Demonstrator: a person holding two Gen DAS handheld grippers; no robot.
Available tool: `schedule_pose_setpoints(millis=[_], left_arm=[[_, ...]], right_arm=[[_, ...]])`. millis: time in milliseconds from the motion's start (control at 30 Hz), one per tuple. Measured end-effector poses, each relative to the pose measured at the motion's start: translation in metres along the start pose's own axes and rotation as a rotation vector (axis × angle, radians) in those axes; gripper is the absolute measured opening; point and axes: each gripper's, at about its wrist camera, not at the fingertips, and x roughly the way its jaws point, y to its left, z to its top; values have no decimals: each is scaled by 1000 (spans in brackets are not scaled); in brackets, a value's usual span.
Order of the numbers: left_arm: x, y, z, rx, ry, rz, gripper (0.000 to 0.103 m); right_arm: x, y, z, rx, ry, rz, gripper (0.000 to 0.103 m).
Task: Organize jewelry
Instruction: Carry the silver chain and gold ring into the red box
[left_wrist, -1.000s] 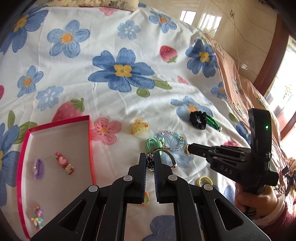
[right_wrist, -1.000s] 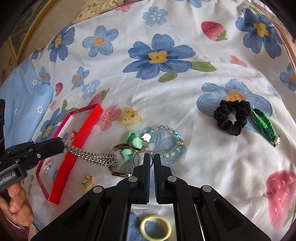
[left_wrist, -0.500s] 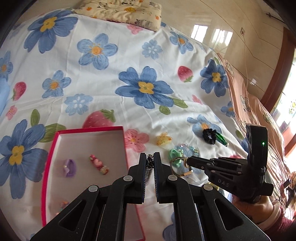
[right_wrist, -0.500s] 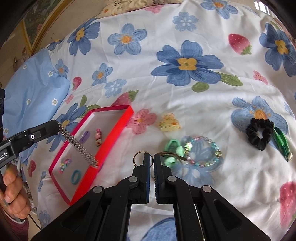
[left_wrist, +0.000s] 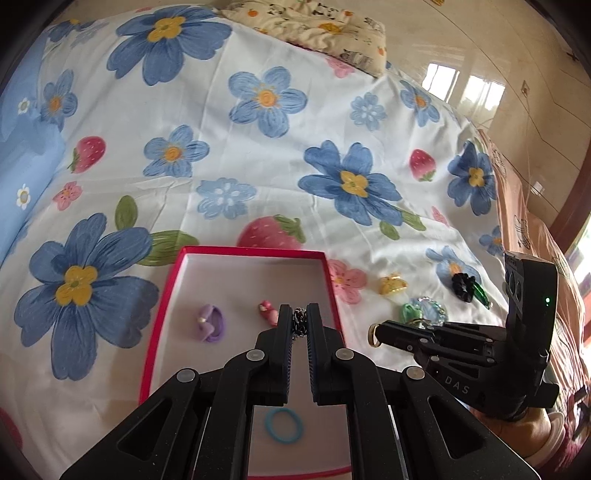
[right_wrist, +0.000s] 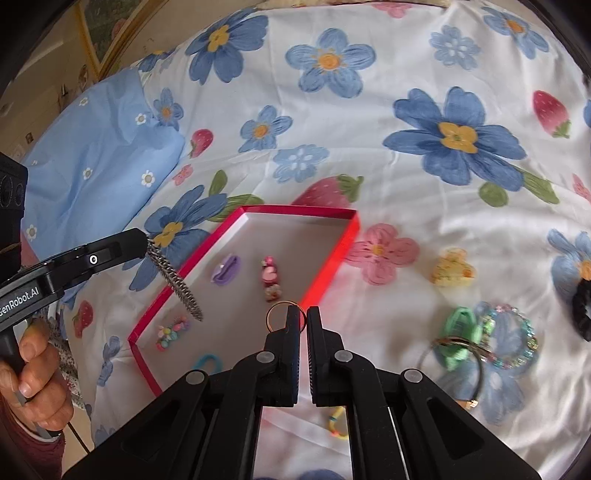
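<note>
The left gripper (left_wrist: 300, 325) is pinching a limp, light silver chain (right_wrist: 177, 284) dangling over the red box (right_wrist: 334, 254), while the right gripper (right_wrist: 302, 321) is clamping a rigid ring (right_wrist: 280, 308) (slippery, so probably best gripped across its band).

- The chain (left_wrist: 299, 322) showed only a short bit between the left gripper's (left_wrist: 298, 317) fingers; its hanging length was hidden there.
- The black scrunchie (right_wrist: 584, 309) was cut off at the right edge.
- The yellow loop (right_wrist: 338, 424) near the right gripper (right_wrist: 303, 318) was partly hidden.
</note>
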Motion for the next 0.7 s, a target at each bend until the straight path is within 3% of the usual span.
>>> schedule_pose_setpoints(millis=[400, 700], left_arm=[[39, 42, -1, -82, 52, 43, 6], [74, 75, -13, -144, 124, 118, 6]], right_arm=[[59, 34, 4, -61, 99, 43, 3], [92, 47, -4, -136, 197, -5, 3]])
